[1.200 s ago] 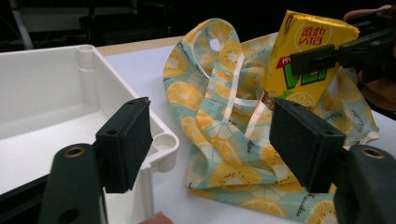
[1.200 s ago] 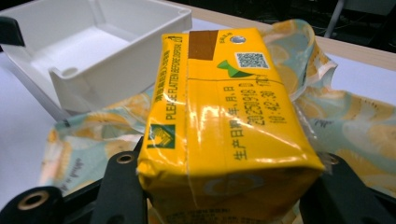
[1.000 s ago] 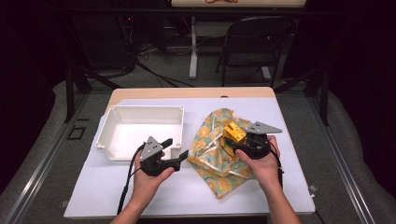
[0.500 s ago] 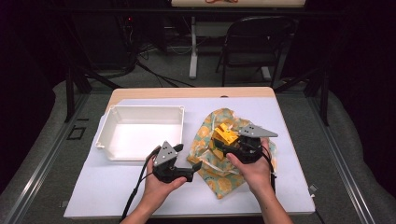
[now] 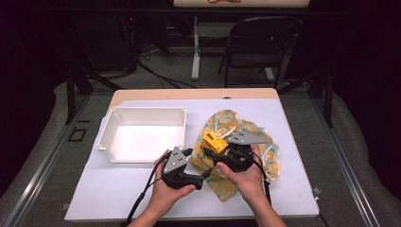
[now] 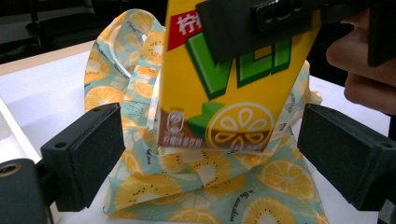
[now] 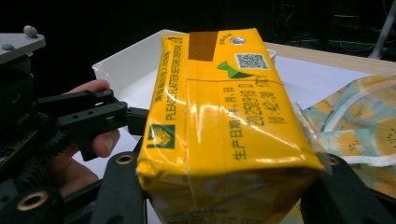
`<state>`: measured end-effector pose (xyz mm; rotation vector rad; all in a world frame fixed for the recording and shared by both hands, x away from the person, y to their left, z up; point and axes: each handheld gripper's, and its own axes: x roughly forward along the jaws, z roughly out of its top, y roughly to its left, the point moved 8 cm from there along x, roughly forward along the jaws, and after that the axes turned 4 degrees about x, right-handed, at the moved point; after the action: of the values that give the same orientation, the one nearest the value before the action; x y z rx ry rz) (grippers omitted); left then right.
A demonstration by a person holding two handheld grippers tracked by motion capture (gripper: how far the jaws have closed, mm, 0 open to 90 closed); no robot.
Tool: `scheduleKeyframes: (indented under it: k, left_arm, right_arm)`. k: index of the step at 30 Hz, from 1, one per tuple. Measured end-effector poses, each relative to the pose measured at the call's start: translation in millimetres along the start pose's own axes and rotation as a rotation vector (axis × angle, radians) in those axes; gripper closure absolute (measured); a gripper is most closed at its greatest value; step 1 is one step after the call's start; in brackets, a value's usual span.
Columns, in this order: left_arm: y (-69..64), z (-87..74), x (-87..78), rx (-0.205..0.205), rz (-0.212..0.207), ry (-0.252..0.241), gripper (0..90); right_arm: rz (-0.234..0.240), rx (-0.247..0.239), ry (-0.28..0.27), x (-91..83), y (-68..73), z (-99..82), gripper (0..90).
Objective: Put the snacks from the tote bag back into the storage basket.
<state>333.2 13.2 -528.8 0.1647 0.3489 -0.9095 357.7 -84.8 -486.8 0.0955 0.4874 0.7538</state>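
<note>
A yellow lemon-tea carton (image 5: 213, 141) (image 7: 219, 126) is pinched between the jaws of my right gripper (image 5: 211, 150) (image 7: 224, 205), just above a fruit-print cloth bag (image 5: 246, 137) (image 6: 187, 182) lying on the white table cover. My left gripper (image 5: 196, 163) (image 6: 212, 154) is open at the bag's left edge. Its jaws stand wide on either side of the carton (image 6: 224, 84) and the bag's mouth, touching neither. In the right gripper view the left gripper (image 7: 93, 116) shows beyond the carton, held by a hand.
A white empty tray (image 5: 108, 142) (image 7: 135, 70) sits to the left of the bag. The table's front edge is close under both hands. A folding chair (image 5: 265, 42) stands beyond the far edge.
My left gripper has moved right, up to the bag's edge. My right gripper has shifted left with the carton, so the two now face each other closely.
</note>
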Motion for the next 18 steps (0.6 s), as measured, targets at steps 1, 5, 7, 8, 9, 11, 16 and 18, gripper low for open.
scheduleKeyframes:
  k: [1,5,7,8,9,11,16,18]
  left_arm:
    - [-0.4,-0.1,0.3,0.001,0.001,0.002,7.5]
    - [-1.6,-0.2,1.4,0.002,0.014,0.003,8.4]
    - [-2.2,-0.3,1.9,0.006,0.018,0.004,8.9]
    - [-3.1,-0.6,1.3,0.009,-0.003,0.012,9.5]
    - [-2.8,-0.1,2.3,0.010,0.022,0.003,9.9]
    - [-4.1,-0.4,2.1,0.011,0.005,0.013,11.2]
    - [-3.8,-0.2,2.3,0.015,0.025,0.014,15.0]
    - [-3.9,0.5,2.0,0.012,0.023,0.009,15.7]
  right_arm:
    - [0.001,0.002,0.001,0.8,2.1,-0.4,50.4]
    - [0.017,0.002,0.006,3.1,10.3,-1.6,50.4]
    - [0.024,0.003,0.006,4.5,14.5,-2.2,50.4]
    - [0.027,-0.003,0.010,4.9,15.9,-2.5,50.4]
    - [0.026,-0.002,0.015,5.3,17.3,-3.1,50.4]
    - [0.025,0.003,0.012,6.8,19.9,-3.7,50.3]
    - [0.032,-0.008,0.026,9.8,26.9,-6.2,50.3]
    - [0.028,-0.010,0.030,10.6,28.0,-7.0,50.3]
